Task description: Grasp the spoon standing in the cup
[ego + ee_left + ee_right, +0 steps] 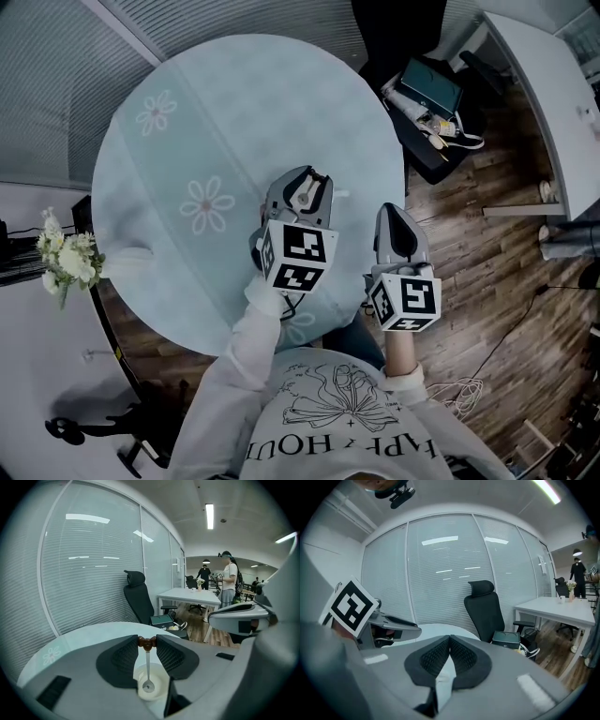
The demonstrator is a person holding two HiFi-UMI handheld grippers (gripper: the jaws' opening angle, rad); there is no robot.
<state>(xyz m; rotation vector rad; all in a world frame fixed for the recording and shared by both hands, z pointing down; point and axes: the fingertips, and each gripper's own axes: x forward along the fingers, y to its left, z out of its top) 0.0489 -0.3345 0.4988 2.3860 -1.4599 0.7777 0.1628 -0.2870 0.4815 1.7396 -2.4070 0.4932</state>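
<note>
**Spoon pinched by its brown knob above the cup**

Clamping the left hand-held gripper (146, 640) on the brown knobbed top of the spoon (148, 667), with both jaw tips pressing it from either side. Hanging the thin metal shaft straight down from that pinch, with the spoon's bowl showing against the pale inside of the white cup (160, 682). Not telling from any view whether the bowl is touching the cup or sitting clear of it. Showing the cup directly below the jaws, framed by the gripper's own grey body, over the round desk (178, 112) with its pale blue cloth printed with flowers.

Holding the right hand-held gripper (449, 639) with its jaws pressed together and nothing between them. Hovering just beside the left one in the head view, above the desk's near edge.

Standing beyond the desk, a black office chair (485, 604) before glass walls with blinds. Sitting off the desk's left side, a bunch of white flowers (66, 258).
</note>
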